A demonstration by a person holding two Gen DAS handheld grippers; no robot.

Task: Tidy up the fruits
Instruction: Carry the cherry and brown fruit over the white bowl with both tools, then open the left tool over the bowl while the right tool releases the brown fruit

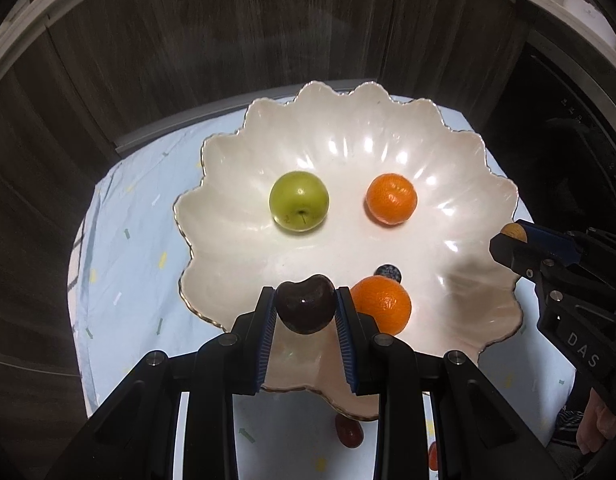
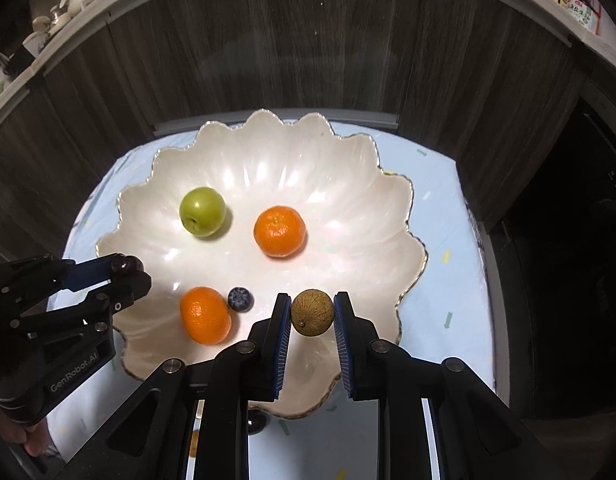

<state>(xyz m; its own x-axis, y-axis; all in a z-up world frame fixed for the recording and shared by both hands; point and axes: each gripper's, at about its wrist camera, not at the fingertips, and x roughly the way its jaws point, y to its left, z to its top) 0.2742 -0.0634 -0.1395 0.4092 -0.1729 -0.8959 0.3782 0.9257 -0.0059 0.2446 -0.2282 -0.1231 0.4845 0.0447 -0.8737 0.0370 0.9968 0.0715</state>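
Left gripper (image 1: 306, 312) clamping dark cherry (image 1: 306, 305), right gripper (image 2: 311, 314) clamping brown longan (image 2: 312, 312), scalloped bowl (image 2: 348, 184), pale-blue tablecloth (image 1: 128, 248), dark wood cabinets (image 2: 288, 48).

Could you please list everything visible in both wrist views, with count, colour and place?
bowl: one, pearly white, scalloped, on the tablecloth
green apple: one, green, far left in bowl
mandarins: two, orange, one mid-bowl, one near rim
blueberry: one, dark blue, beside near mandarin
cherry: one, dark red, held over bowl's near rim
longan: one, brown, held over bowl
loose fruits: at least two, reddish, on cloth before bowl
tablecloth: one, pale blue
left tool: shut on cherry
right tool: shut on longan
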